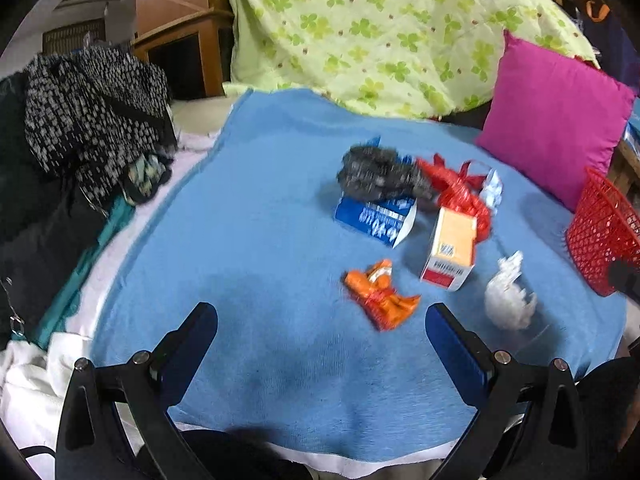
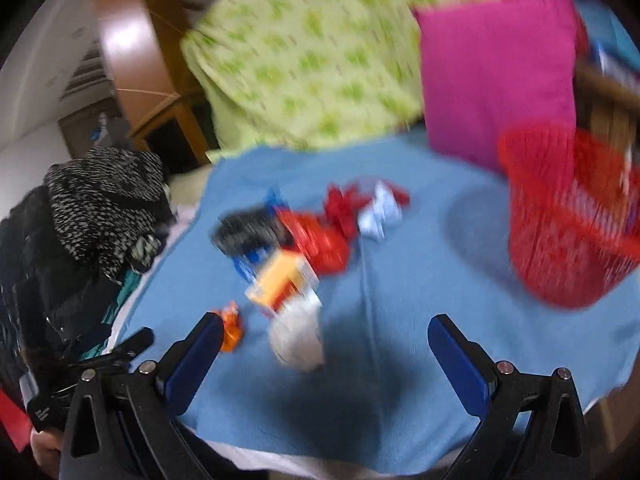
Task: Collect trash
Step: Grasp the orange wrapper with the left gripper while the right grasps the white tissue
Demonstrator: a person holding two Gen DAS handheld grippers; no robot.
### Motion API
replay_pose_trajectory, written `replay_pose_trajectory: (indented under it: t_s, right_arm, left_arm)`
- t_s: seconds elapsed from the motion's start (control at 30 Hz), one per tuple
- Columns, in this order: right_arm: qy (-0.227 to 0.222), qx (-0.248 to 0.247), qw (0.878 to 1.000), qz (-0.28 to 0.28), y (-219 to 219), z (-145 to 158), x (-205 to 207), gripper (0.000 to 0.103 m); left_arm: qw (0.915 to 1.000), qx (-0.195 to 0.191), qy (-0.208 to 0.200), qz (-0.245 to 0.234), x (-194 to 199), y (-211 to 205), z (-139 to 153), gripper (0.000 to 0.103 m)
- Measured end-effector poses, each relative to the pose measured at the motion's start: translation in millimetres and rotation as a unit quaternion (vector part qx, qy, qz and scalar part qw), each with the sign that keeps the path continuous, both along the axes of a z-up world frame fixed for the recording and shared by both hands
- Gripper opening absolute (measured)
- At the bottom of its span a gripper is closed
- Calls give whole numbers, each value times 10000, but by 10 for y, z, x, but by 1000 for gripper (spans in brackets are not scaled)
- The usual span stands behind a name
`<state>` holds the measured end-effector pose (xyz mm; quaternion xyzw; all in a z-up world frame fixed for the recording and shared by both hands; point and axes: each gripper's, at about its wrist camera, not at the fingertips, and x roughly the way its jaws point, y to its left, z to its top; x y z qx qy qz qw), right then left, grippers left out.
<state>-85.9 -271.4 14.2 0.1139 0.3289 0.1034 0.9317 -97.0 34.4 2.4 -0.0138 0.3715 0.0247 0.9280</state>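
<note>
Trash lies on a blue blanket [image 1: 260, 240]. An orange wrapper [image 1: 380, 296] lies nearest, just beyond my open, empty left gripper [image 1: 320, 320]. Behind it stand an orange-and-white box [image 1: 450, 252], a blue-and-white carton [image 1: 376, 216], a dark crumpled wrapper [image 1: 380, 172], a red crumpled wrapper [image 1: 460, 188] and a white crumpled paper [image 1: 510, 296]. A red mesh basket [image 1: 604, 236] stands at the right. My right gripper [image 2: 324, 332] is open and empty, with the white paper [image 2: 298, 336] between and just beyond its fingers. The basket [image 2: 568, 220] is at its right. The right wrist view is blurred.
A magenta pillow [image 1: 552, 128] leans at the back right. A green clover-print sheet [image 1: 380, 28] hangs behind. A heap of black-and-white clothes [image 1: 88, 120] sits at the left edge of the bed. A wooden cabinet [image 1: 180, 52] stands beyond.
</note>
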Motion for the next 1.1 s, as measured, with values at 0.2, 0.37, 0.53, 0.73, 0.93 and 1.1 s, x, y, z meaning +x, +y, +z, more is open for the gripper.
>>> replay_pose_trajectory:
  t_s: [0.2,0.37,0.53,0.73,0.93,1.1]
  right_arm:
    - [746,421,9958,325,64,-479,321,90]
    - [910,400,9930,632,243,-524,439,79]
    - [1134,543,9886,830,357,-602,581,77]
    - [976,446,9908,822,413,-600,598,77]
    - [953,332,9915,821,475,-569,746,64]
    - [1040,316,9900,898,557,-630,918,36]
  left_arm:
    - [9990,-314,279,-154,201,22,-224,103]
    - [9977,-444,359,-354,372,-49,-311,103]
    - [9949,-665,499,-579,531,-119,-421,92]
    - [9875,-1093,810,-792,682,-157,-566,54]
    - [9789,-1581,990,-839,772,-124,-667,29]
    - [9818,-1432,899,-869,764,-163,-676,26]
